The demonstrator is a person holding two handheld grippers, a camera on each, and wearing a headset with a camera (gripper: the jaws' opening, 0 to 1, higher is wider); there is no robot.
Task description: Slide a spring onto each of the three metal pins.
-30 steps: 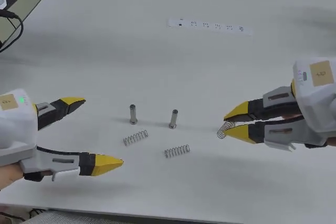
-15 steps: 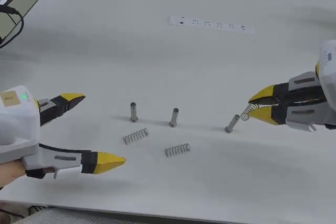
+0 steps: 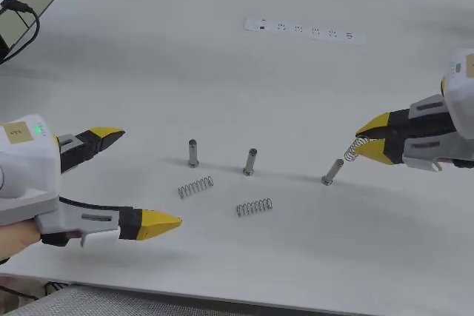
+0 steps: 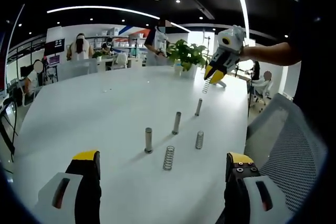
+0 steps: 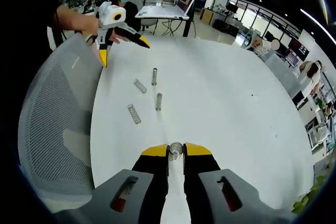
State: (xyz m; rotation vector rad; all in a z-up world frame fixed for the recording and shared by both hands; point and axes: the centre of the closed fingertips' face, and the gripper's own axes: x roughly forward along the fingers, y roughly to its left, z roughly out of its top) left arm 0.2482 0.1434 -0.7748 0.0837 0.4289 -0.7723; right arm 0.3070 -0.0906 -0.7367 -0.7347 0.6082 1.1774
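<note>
Two loose springs lie at lower centre, just beyond the left gripper, which is released and empty at lower left. Behind them stand three pins, all bare; the right-hand pin leans. The right gripper is clenched on a third spring just above that pin's top. Judgement: the first threading is in hand; next, align the coil with the tilted pin and lower it. The table is open beyond, with the power strip well apart. The near edge runs close below the left gripper.
</note>
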